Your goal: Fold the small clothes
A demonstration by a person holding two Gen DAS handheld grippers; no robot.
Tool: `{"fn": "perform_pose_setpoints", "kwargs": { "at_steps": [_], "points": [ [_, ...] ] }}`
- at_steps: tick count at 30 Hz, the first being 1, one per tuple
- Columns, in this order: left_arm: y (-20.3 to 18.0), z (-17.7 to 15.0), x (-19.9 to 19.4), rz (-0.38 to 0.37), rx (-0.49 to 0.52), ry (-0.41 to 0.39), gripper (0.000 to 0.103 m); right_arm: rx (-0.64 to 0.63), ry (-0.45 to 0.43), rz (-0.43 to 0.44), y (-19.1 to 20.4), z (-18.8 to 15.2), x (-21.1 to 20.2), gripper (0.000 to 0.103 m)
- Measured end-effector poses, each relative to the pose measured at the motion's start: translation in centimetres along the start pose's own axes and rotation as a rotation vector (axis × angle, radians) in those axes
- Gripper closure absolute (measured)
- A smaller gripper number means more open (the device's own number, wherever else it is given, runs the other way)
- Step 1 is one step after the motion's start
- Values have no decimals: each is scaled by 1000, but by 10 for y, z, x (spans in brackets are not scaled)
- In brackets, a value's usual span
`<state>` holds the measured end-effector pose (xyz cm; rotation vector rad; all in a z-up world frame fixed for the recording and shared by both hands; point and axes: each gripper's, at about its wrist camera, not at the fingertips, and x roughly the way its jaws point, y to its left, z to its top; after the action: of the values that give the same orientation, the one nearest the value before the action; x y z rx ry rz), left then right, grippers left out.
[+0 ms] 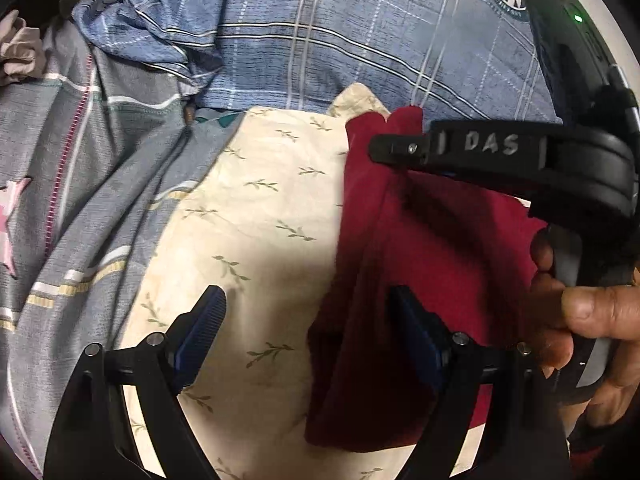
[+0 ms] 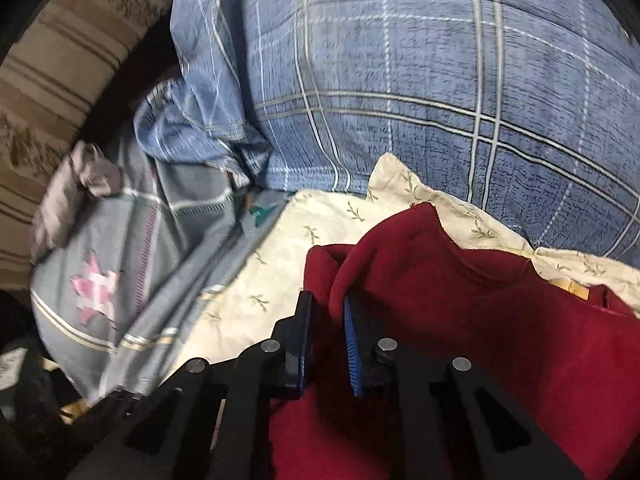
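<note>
A dark red garment lies crumpled on a cream leaf-print cloth. My left gripper hovers open over the garment's left edge. Its right finger is above the red fabric and its left finger above the cream cloth, and nothing is pinched. My right gripper is shut on a raised fold of the red garment near its upper left corner. In the left wrist view the right gripper reaches in from the right to the garment's top edge, held by a person's hand.
A blue plaid bedcover bulges behind the cream cloth. A grey sheet with a pink star lies rumpled at the left. Striped beige fabric fills the far left corner.
</note>
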<state>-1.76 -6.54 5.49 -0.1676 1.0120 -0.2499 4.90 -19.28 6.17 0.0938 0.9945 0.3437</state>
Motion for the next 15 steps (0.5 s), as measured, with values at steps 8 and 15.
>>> {"fn": "perform_pose_setpoints", "kwargs": {
  "at_steps": [8,15],
  "points": [
    [1,11,14,-110,-55,7,18,15,-39,52,-5,2,-25,91],
    [-14,12,10,-212,0,-11,71,22,-33,75,-11,2,-35,91]
  ]
}}
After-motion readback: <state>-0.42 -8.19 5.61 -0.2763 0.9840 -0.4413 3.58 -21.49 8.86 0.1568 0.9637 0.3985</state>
